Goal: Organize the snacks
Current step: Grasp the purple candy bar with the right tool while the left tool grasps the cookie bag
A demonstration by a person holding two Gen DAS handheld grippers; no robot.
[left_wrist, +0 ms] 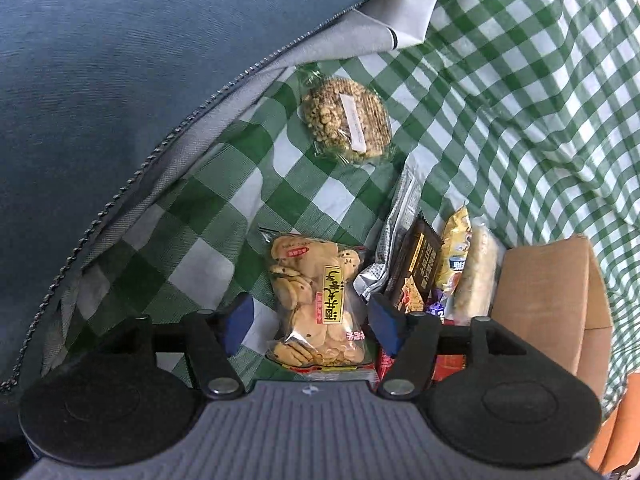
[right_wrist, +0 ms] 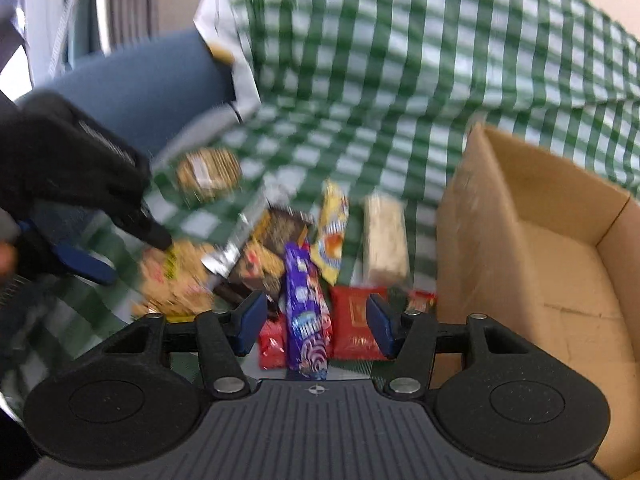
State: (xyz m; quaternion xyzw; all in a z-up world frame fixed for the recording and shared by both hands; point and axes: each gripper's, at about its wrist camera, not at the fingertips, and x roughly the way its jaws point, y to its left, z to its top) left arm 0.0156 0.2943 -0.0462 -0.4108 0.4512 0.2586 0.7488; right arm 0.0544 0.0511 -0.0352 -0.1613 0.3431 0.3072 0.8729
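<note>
- L gripper (left_wrist: 312,322) is spread wide, pads clear of everything; nothing clenched. The cookie bag (left_wrist: 316,304) lies right between its fingers on the green check cloth (left_wrist: 520,80), long axis running straight away from me, so the jaws already straddle its narrow width.
- R gripper (right_wrist: 314,322) is also released, holding nothing. The purple pack (right_wrist: 306,312) sits between its fingers w/ its long axis away from the cam, tilted a bit left at the far end; red packs (right_wrist: 356,328) flank it on both sides.
- Cardboard box (right_wrist: 540,240) is open and looks empty, just right of the snack pile, so the R hand is the nearer one to it.
- Round cracker pack (left_wrist: 346,120) lies apart, farther out, near the blue zip bag (left_wrist: 120,80); L side is closer to it.
- My read: sorting barely begun, snacks are on the cloth, none boxed.
- R view is blurred, so contact there is hard to judge; pads look clear of the purple pack, though.
- Next, I'd guess: close on either lined-up pack, then swing right to the box.
</note>
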